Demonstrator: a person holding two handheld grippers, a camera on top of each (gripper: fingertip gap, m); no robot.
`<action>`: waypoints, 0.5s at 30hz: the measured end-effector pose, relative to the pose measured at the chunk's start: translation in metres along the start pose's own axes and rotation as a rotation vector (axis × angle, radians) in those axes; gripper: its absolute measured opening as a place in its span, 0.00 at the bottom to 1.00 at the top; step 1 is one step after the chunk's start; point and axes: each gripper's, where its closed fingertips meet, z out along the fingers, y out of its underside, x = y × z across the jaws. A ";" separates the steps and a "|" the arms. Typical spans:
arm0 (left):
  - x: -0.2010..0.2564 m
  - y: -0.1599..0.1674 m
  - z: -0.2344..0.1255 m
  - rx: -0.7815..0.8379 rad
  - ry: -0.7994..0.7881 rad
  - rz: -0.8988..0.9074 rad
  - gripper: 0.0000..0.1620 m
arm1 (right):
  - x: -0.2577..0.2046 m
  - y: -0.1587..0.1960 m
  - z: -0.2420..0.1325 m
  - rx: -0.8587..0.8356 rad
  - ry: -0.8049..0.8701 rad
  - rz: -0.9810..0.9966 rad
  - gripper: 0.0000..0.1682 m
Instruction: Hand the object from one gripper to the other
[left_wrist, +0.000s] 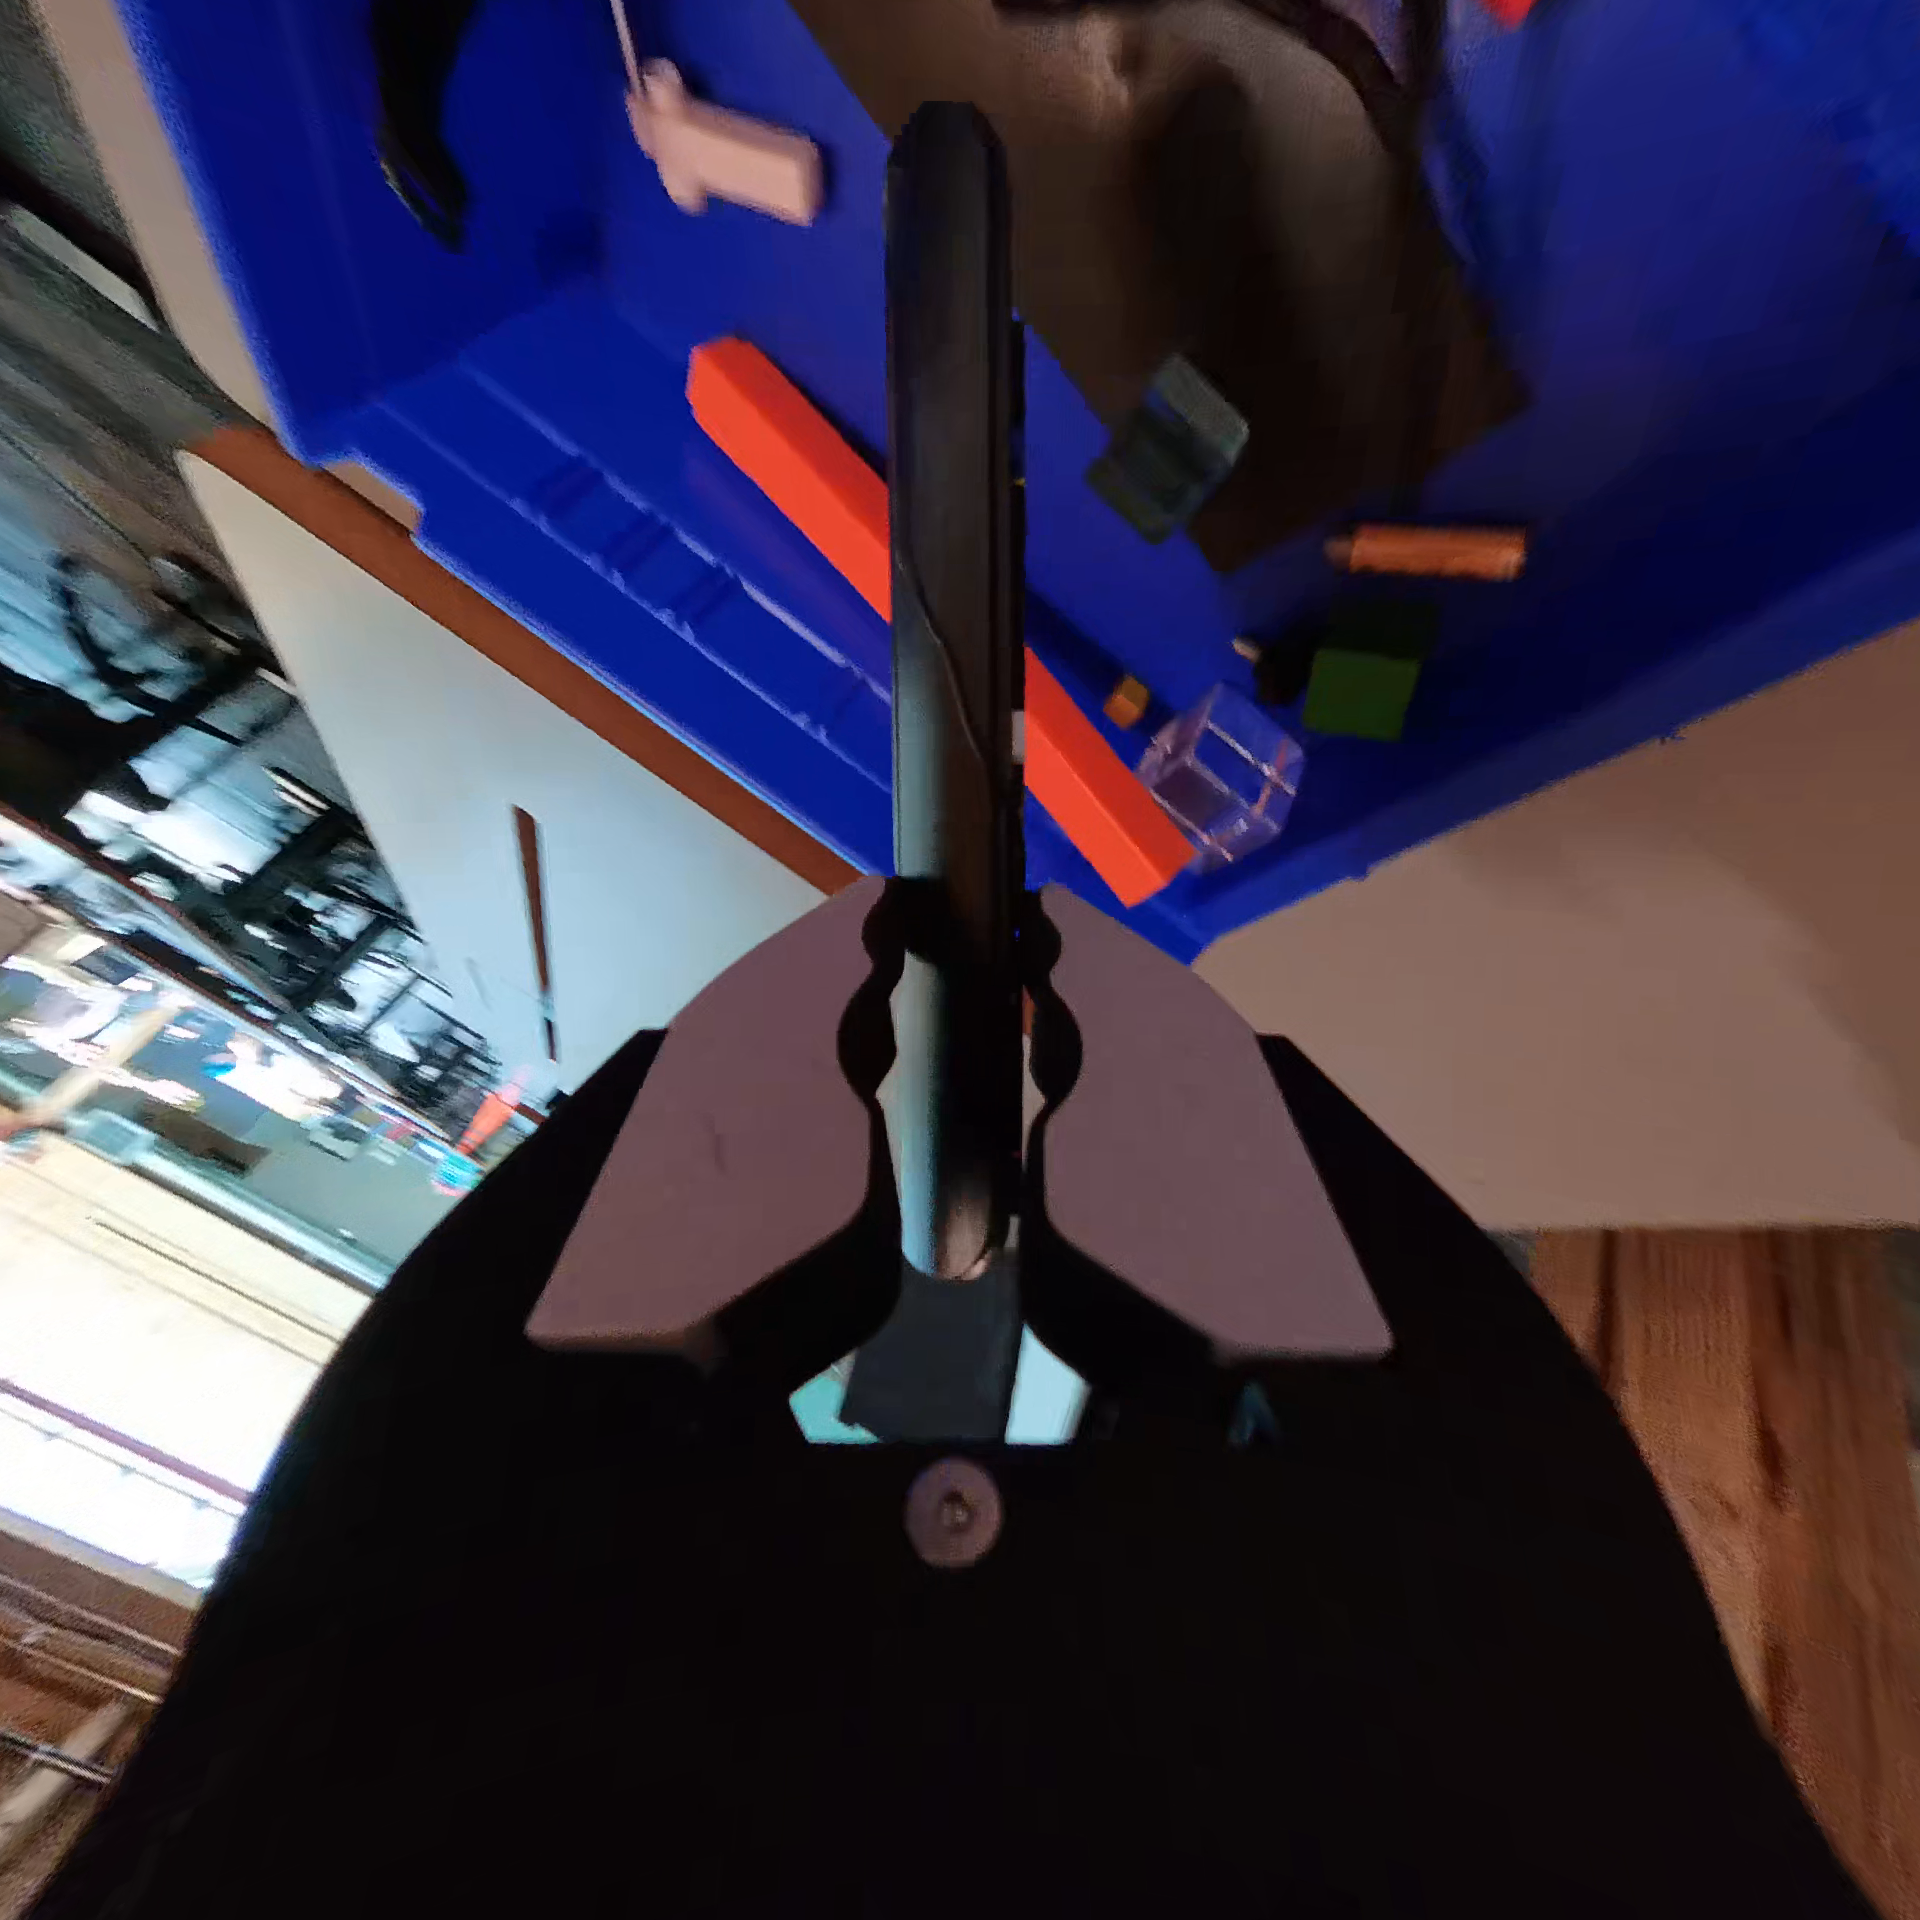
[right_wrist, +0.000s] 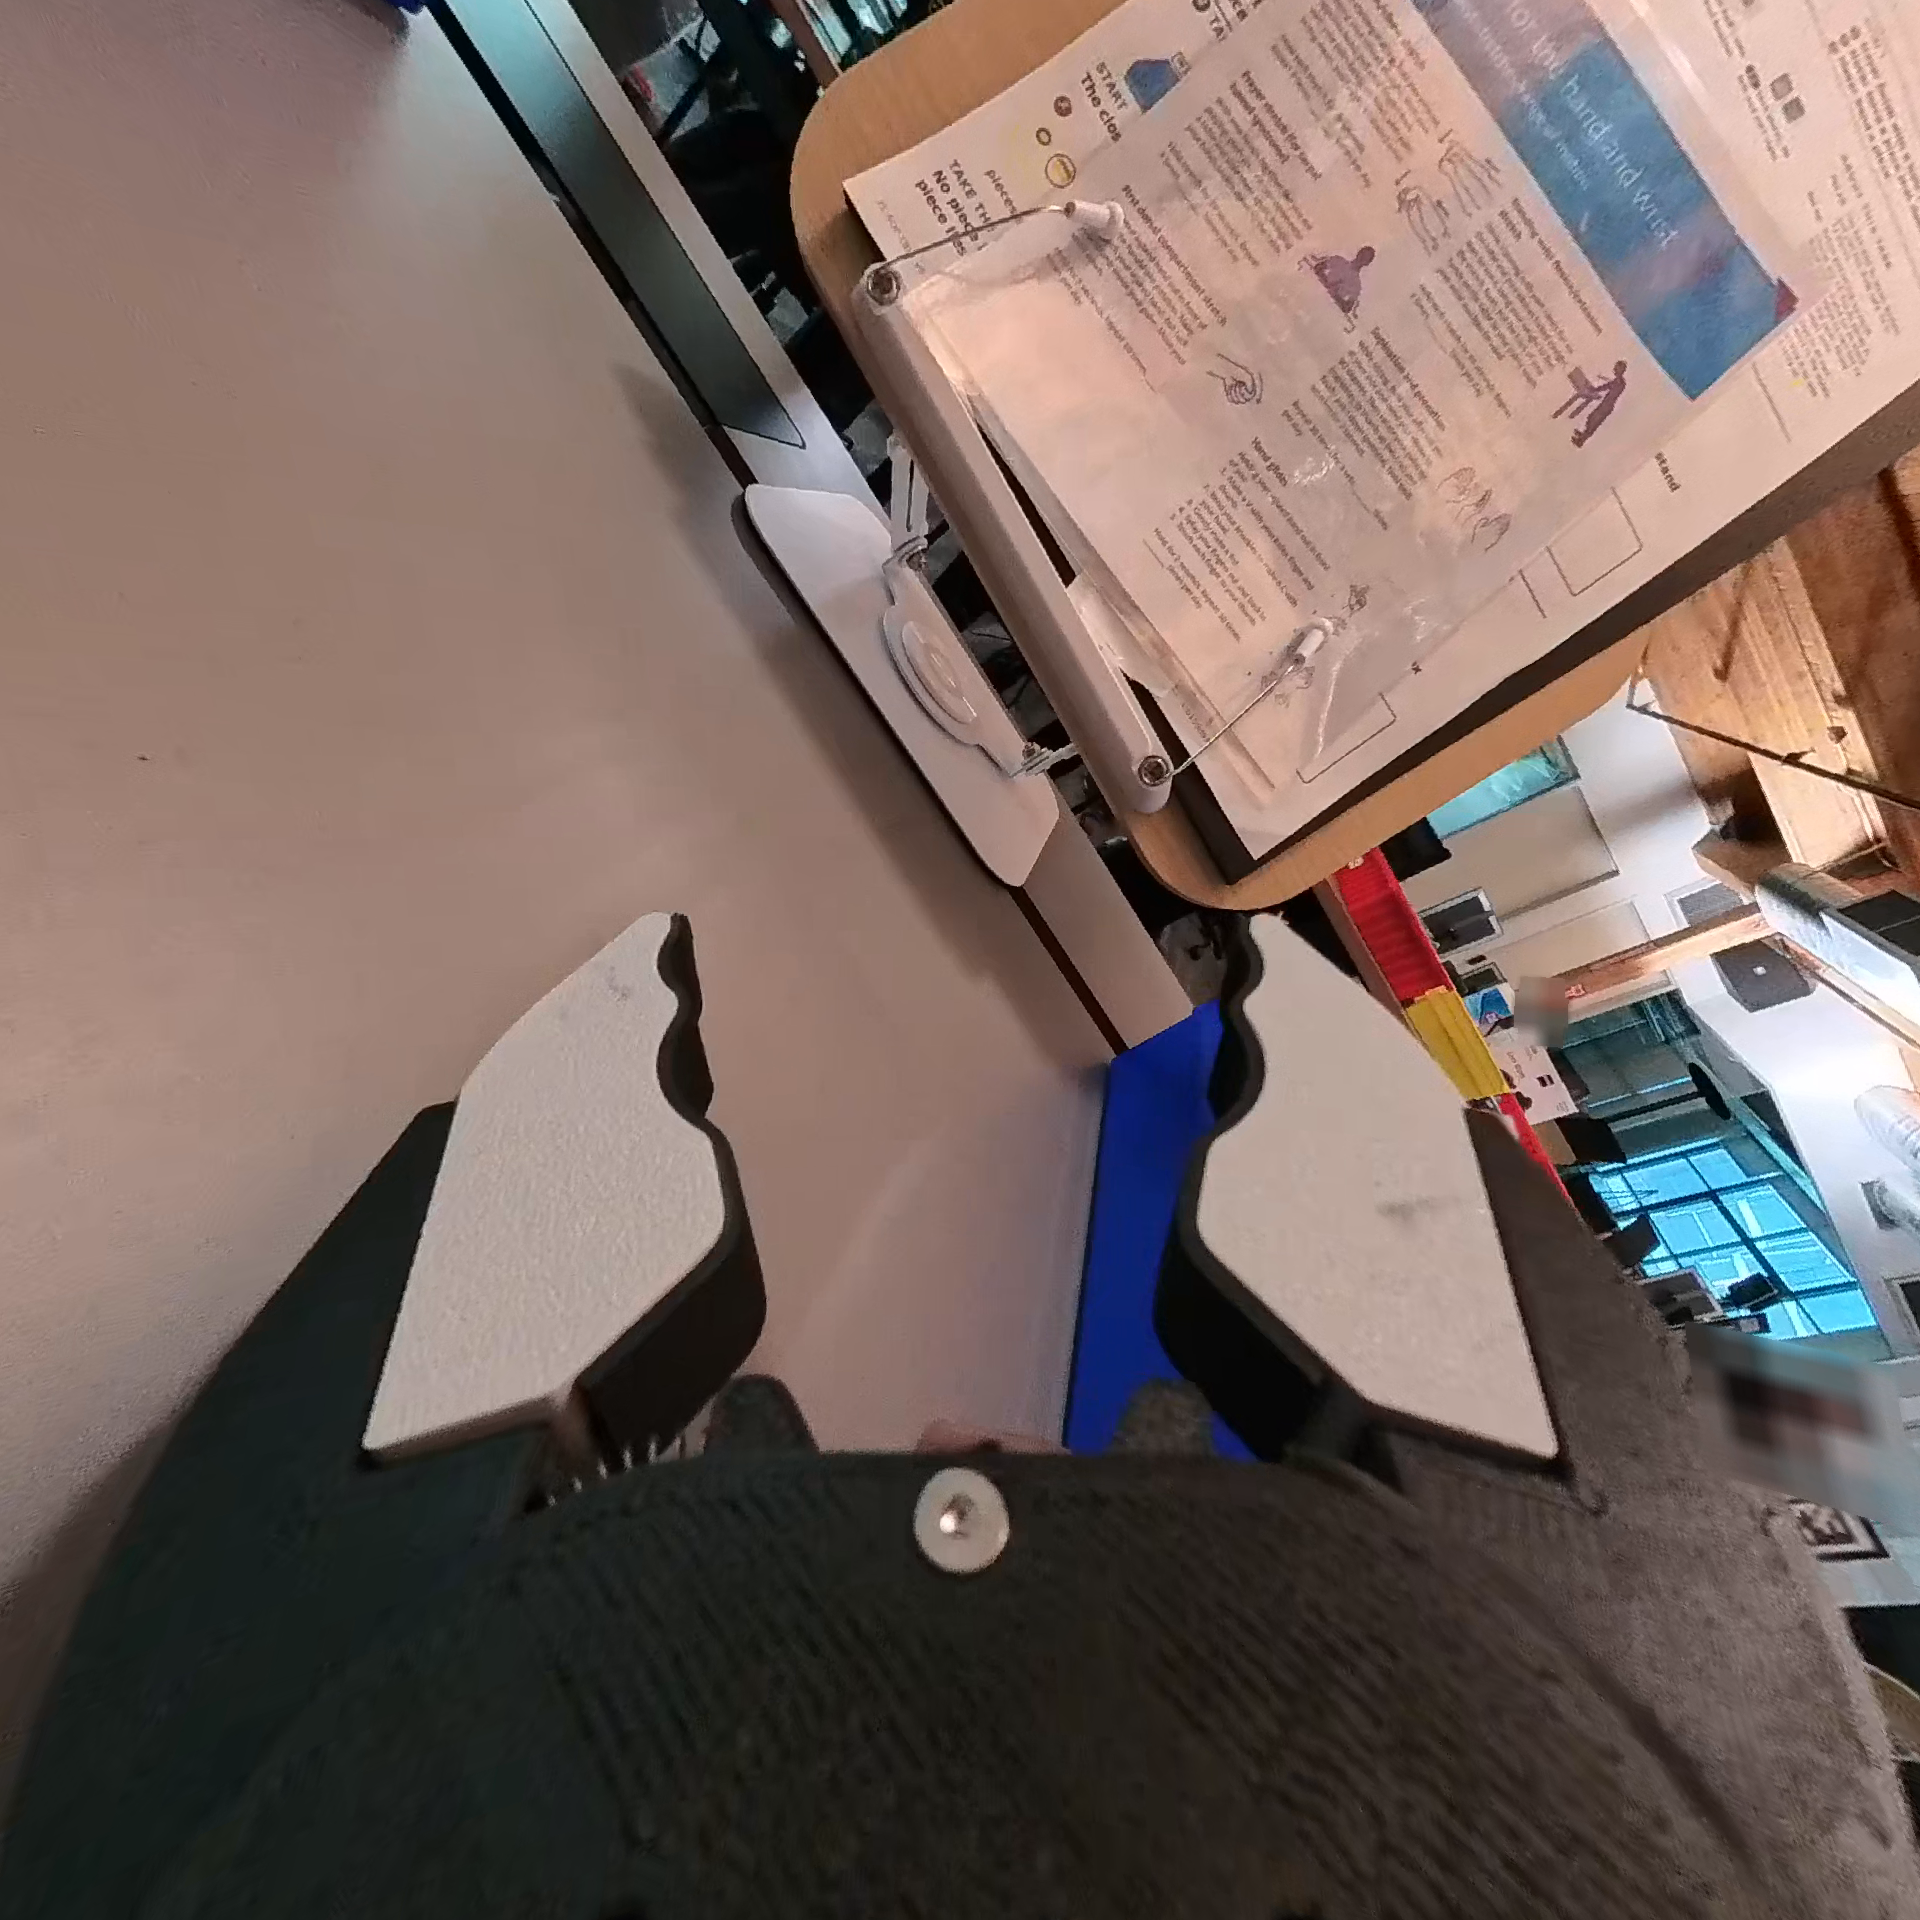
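Observation:
My left gripper (left_wrist: 954, 914) is shut on a long black flat object (left_wrist: 948, 499) that runs straight out between the fingers, seen edge-on, held in the air above a blue bin (left_wrist: 582, 457). Its far tip reaches toward the top of the left wrist view. My right gripper (right_wrist: 961, 956) is open and empty, its white-faced fingers (right_wrist: 582, 1174) wide apart over a pale tabletop (right_wrist: 312, 623). Neither view shows the other gripper.
The blue bin holds an orange bar (left_wrist: 810, 457), a clear cube (left_wrist: 1226, 774), a green cube (left_wrist: 1361, 691), a copper cylinder (left_wrist: 1439, 551), a grey block (left_wrist: 1174, 442) and a pink piece (left_wrist: 727, 161). A stand with a printed sheet (right_wrist: 1351, 343) rises ahead of the right gripper. A blue bin edge (right_wrist: 1127, 1195) lies between its fingers.

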 end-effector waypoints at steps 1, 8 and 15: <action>-0.001 -0.005 0.001 0.019 -0.052 0.018 0.13 | 0.000 0.001 0.000 -0.004 -0.001 0.001 0.57; 0.007 -0.071 0.017 0.344 -0.461 0.054 0.13 | -0.003 0.010 0.005 -0.023 -0.011 0.018 0.57; 0.021 -0.080 0.058 0.508 -0.188 -0.181 0.14 | -0.014 0.012 0.009 -0.032 -0.036 -0.006 0.56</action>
